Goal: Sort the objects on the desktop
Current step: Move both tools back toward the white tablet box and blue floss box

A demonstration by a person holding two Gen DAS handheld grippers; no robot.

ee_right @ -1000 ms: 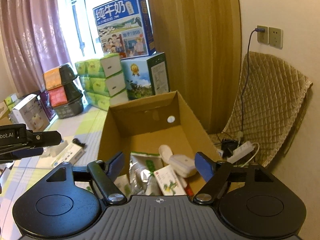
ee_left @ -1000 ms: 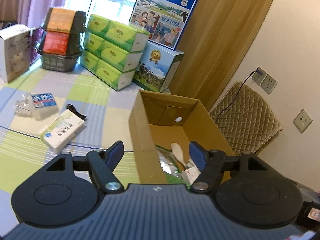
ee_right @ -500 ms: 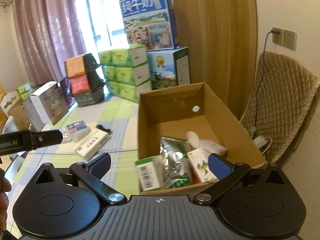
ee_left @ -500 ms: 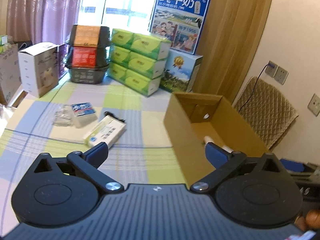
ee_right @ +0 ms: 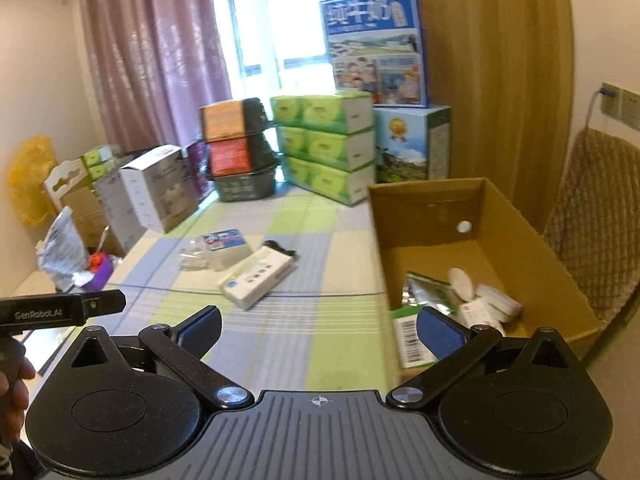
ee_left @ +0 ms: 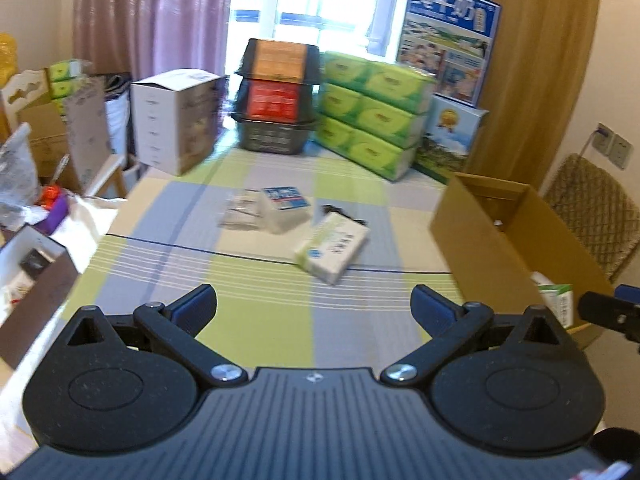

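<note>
Far ahead of my fingers, stacked green tissue packs (ee_left: pixel 374 120) stand at the desk's (ee_left: pixel 256 280) back edge, with a black basket (ee_left: pixel 276 136) of orange and red boxes just left of them. A blue milk carton box (ee_right: pixel 374 48) rises behind on the right. A purple curtain (ee_right: pixel 160 52) hangs beyond, left.

A white carton with green print (ee_left: pixel 331 249) is lying flat and askew on the checked counter (ee_left: pixel 256 320), with a black cord (ee_right: pixel 282 247) showing at its far end. Just beyond it, a blue-labelled pack (ee_left: pixel 286 204) and a clear bag (ee_left: pixel 240 214) are lying together. The open cardboard box (ee_right: pixel 520 224) is standing at the counter's right edge, holding packets and white pieces.
</note>
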